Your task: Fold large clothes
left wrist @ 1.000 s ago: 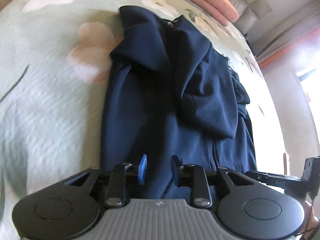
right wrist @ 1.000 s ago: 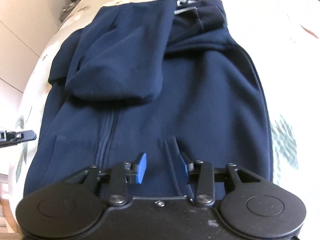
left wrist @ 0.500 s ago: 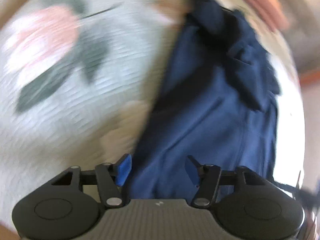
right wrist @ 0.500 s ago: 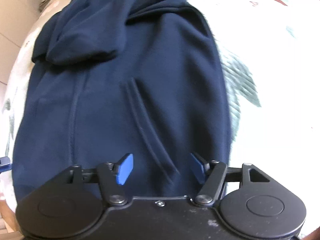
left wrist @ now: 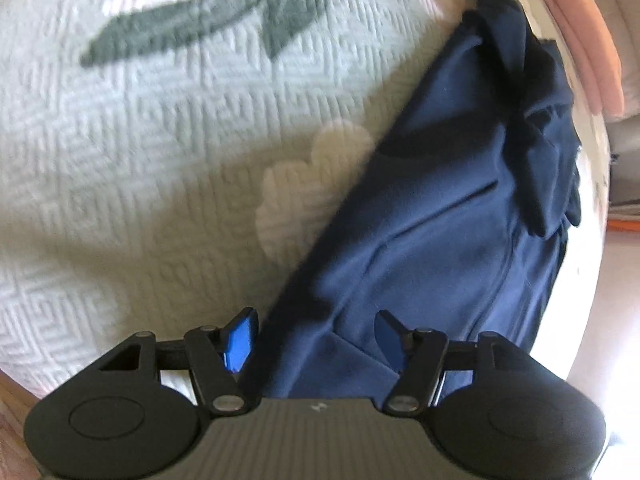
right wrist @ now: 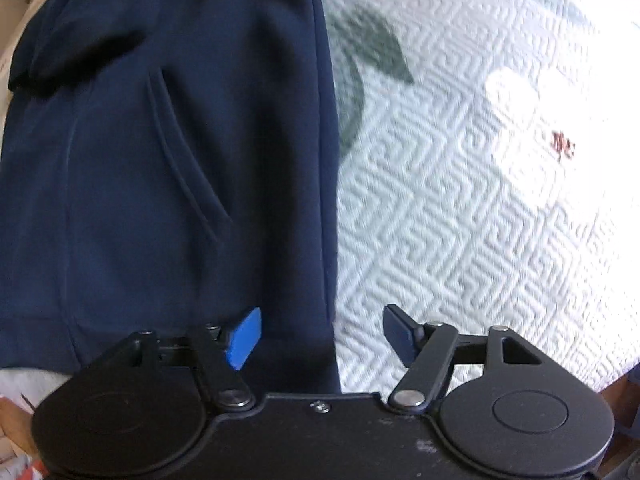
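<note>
Only one garment: a navy hoodie [left wrist: 452,216] lying flat on the quilted floral bedspread [left wrist: 160,152], sleeves folded over its chest. Two grippers. Left gripper [left wrist: 316,340] straddles the hoodie's left hem corner at the bed's near edge, jaws apart and just been opening, pads not pressing the cloth between them. Right gripper [right wrist: 322,338] straddles the hoodie's [right wrist: 160,168] right side seam, jaws wide, just been opening, nothing gripped. One pink folded fabric [left wrist: 588,40] far right, cut off. Hoodie's top is cropped; leaf prints blurred.
</note>
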